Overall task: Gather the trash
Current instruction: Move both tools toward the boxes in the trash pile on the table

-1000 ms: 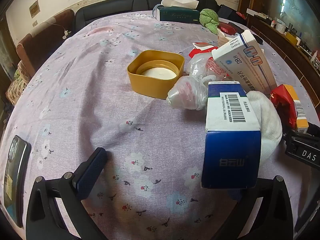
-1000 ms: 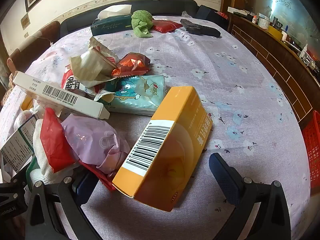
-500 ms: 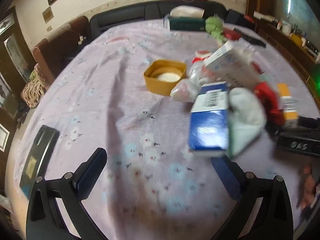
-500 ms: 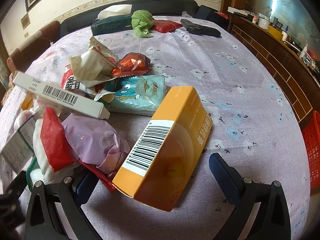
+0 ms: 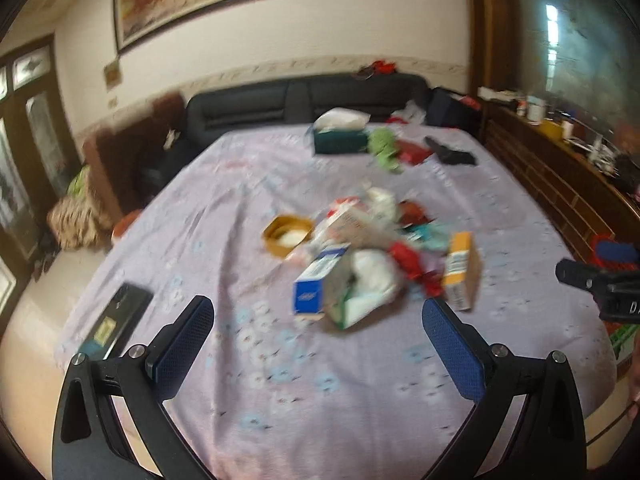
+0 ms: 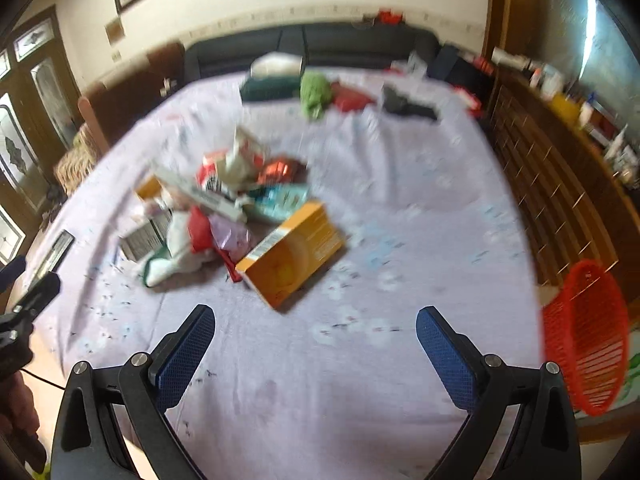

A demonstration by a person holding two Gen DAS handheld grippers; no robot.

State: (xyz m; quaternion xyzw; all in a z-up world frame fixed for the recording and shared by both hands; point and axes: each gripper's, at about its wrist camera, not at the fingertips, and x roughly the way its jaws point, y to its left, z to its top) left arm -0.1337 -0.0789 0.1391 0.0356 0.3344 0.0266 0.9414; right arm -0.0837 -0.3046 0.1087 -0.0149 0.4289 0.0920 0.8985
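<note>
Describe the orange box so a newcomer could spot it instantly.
Start at the lilac floral tablecloth over the big table, then find the heap of wrappers and cartons near its middle. The orange rectangular cardboard box lies at the heap's near right edge, the biggest carton there, the only one that is orange with a white barcode label.

matt floral cloth (image 6: 400, 208) under a cardboard box (image 6: 294, 250); red plastic mesh basket (image 6: 588, 340).

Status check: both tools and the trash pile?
Left tool open, empty. Right tool open, empty. Trash pile on the table, untouched; red basket off the table's right edge. Nothing in the way.
</note>
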